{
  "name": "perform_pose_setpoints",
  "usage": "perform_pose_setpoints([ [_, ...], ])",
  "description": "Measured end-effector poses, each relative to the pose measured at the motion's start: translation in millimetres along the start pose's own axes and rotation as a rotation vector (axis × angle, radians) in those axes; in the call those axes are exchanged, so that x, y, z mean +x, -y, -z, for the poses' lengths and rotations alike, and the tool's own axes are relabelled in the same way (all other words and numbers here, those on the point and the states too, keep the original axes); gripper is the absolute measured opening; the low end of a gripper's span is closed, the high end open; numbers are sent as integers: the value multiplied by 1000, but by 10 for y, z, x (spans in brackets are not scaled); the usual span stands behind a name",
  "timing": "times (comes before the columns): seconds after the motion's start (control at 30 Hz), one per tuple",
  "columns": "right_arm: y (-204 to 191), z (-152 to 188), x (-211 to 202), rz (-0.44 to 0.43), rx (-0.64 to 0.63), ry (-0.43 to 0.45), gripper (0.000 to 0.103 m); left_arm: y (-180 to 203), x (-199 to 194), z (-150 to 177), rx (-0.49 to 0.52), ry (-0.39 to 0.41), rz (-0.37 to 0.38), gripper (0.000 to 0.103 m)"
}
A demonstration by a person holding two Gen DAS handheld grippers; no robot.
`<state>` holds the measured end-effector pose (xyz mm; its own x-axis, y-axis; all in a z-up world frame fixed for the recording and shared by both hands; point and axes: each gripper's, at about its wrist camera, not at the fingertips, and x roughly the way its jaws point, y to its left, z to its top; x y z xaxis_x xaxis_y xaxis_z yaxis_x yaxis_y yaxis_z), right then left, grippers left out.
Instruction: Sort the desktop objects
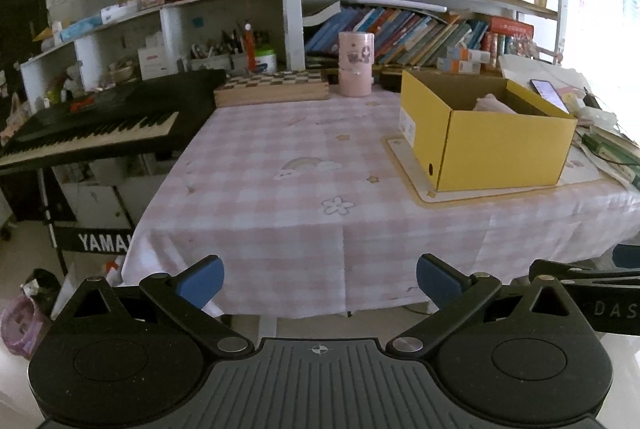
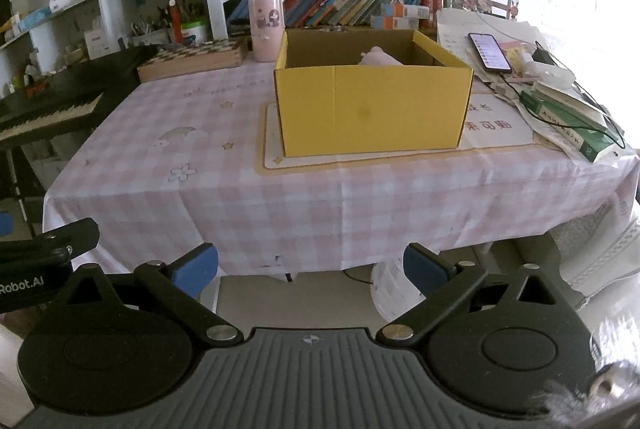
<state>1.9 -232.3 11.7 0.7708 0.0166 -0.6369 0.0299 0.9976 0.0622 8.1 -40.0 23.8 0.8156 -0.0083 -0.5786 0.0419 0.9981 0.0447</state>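
Note:
A yellow cardboard box (image 1: 492, 141) (image 2: 372, 109) stands open-topped on a placemat on the pink checked tablecloth (image 1: 280, 157) (image 2: 168, 165). A pale pink object (image 1: 494, 105) (image 2: 378, 57) lies inside it, mostly hidden by the walls. A pink cylindrical holder (image 1: 355, 63) (image 2: 266, 29) stands behind, next to a chessboard box (image 1: 272, 87) (image 2: 192, 60). My left gripper (image 1: 320, 285) hangs open before the table's front edge, nothing between its blue pads. My right gripper (image 2: 311, 269) is likewise open and empty, off the table's near edge.
A black keyboard (image 1: 92, 129) (image 2: 44, 109) stands left of the table. A phone (image 2: 490, 52) (image 1: 548, 93), cables, papers and green books (image 2: 576, 125) crowd the right end. Bookshelves (image 1: 400, 25) line the back. The other gripper shows at the frame edge (image 1: 588, 277) (image 2: 40, 245).

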Motion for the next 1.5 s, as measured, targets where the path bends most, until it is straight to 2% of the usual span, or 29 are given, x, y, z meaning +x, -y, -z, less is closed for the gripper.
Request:
perform_pose_setpoints([
  [1.5, -82, 18, 62, -10, -29, -46, 100, -92, 49, 11, -46, -16, 13, 103],
])
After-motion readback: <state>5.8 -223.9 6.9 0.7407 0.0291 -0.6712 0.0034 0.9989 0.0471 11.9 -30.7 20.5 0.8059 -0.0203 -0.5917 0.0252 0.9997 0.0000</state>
